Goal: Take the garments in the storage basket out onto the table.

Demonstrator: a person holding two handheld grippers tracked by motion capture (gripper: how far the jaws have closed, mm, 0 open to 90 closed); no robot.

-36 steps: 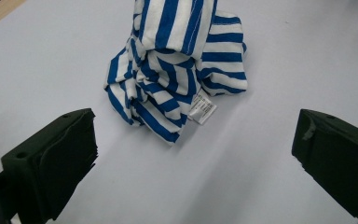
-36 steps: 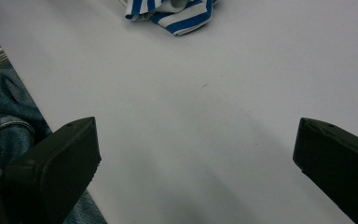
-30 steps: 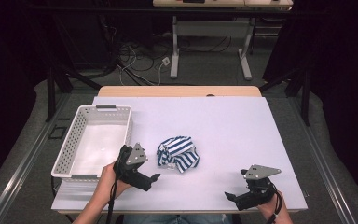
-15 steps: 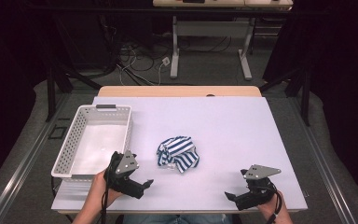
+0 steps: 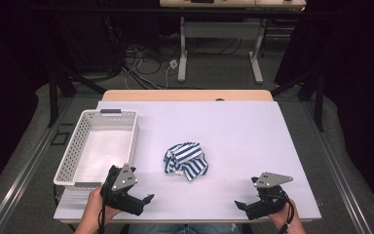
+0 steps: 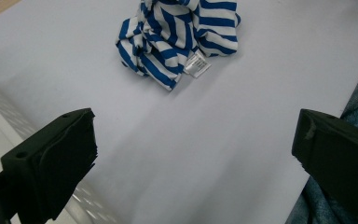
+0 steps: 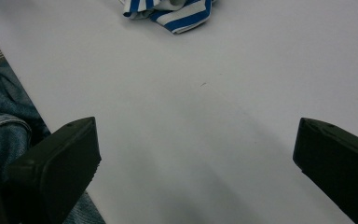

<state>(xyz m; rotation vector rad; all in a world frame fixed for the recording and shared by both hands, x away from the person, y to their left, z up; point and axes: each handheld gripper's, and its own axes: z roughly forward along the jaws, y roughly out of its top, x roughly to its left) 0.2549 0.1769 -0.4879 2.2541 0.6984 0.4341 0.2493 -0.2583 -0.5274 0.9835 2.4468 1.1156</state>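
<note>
Striped cloth (image 5: 185,160) lies bunched mid-table, best pinched at a raised fold by left gripper (image 5: 143,202), both grippers' jaws spread.

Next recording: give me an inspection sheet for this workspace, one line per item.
Surface: white table top, flat, no spills seen.
Job's things: crumpled blue-and-white striped cloth mid-table, small tag showing; white perforated basket at left, nothing inside.
Clutter: nothing seen.
Grippers: left hand-held gripper open, near the basket's front corner, apart from the cloth; right hand-held gripper open, at the front right edge.
Cables: tangle of cords on the floor behind the table.
Surroundings: dark curtains, desk legs beyond.
</note>
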